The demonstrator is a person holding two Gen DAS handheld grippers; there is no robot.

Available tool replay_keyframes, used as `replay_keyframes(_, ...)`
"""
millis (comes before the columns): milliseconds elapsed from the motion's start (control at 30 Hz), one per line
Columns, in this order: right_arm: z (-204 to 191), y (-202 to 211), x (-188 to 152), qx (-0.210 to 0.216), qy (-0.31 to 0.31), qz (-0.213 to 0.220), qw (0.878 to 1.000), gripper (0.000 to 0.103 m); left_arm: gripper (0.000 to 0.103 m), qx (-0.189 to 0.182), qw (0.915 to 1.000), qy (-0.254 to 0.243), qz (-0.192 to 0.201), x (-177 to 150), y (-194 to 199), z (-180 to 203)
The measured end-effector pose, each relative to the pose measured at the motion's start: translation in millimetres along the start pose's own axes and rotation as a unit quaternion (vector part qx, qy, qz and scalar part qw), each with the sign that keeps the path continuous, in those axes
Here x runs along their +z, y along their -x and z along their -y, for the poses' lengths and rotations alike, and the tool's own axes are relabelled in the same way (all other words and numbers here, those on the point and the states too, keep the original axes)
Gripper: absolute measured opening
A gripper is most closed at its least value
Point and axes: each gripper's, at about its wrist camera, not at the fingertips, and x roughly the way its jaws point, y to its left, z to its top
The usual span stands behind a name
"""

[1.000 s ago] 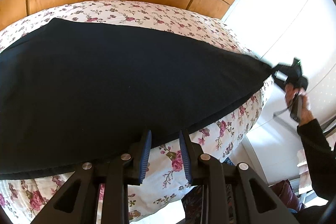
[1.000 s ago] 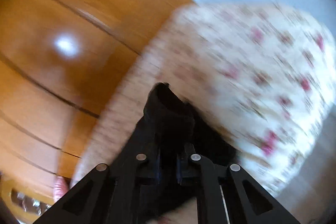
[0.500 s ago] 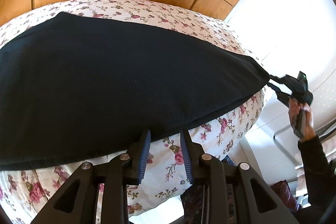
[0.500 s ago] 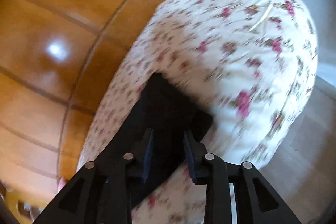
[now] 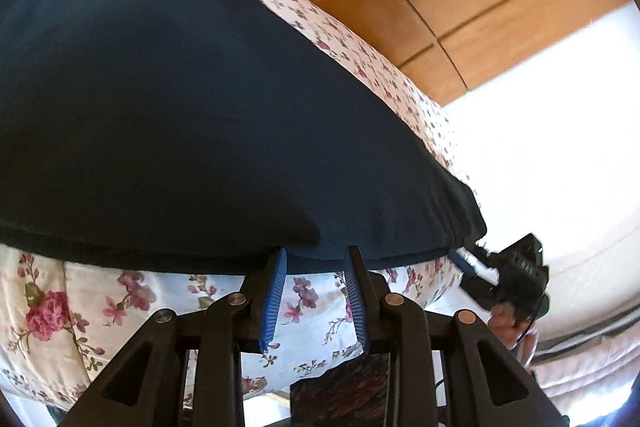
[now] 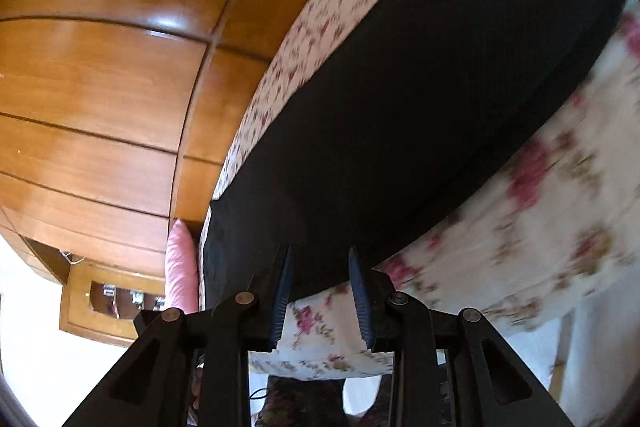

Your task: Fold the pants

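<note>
**Both claws poised at the near hem, next fold not yet gripped**

The pants [image 5: 180, 115] lay spread flat and dark across the floral bed [image 5: 80, 315], filling the left wrist view from 9 to 3 o'clock. The left claw [image 5: 314, 259] stood open with its tips at the near edge of the cloth, nothing pinched. At 4 o'clock the right claw [image 5: 464, 259] met the corner of the fabric. In its own view the right claw [image 6: 320, 263] was parted too, tips on the hem, wood panelling [image 6: 100, 67] at 10 o'clock. Judging by this, a fresh fold was starting: both claws needed to close on the edge, then carry it across
</note>
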Motion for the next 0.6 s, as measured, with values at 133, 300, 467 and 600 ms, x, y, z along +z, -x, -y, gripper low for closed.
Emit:
replay_keyframes(133, 0, -16, -4, 0.005, -0.011, -0.002, 1.0, 0.031, 0.03, -0.007, 0.9999, 0.014, 0.002, -1, -2, -5)
replay_keyframes(300, -5, -31, 2, -0.018, -0.006, 0.006, 1.0, 0.015, 0.03, -0.009, 0.9998, 0.016, 0.004, 0, 0, -6)
replay_keyframes(467, -28, -15, -2, -0.028, 0.053, 0.027, 0.998, 0.006, 0.028, -0.008, 0.9998, 0.012, 0.017, -1, 17, -12)
replay_keyframes(600, -27, -14, -6, -0.061, 0.074, 0.017, 0.995, 0.006, 0.028, -0.003, 0.9995, 0.015, 0.026, 1, 29, -17)
